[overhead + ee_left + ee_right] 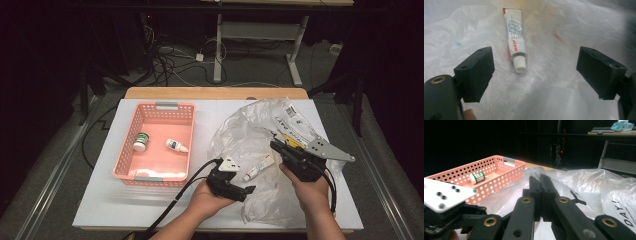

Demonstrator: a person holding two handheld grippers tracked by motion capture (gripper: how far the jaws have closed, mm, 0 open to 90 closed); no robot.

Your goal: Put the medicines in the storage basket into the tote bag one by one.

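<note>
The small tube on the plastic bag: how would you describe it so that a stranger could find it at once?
Start at the crumpled clear plastic bag on the white table's right half. On its near left part, between the two hand-held tongs, lies the tube. Unlike the bottles in the pink basket, it is flat and white, with red print and a white cap.

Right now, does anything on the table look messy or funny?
Yes. The clear plastic bag lies crumpled and spread over the right side of the table, with a small white tube loose on it. Faint reddish and yellowish marks show around the tube. In the pink basket, the two little bottles lie tipped on their sides.
</note>
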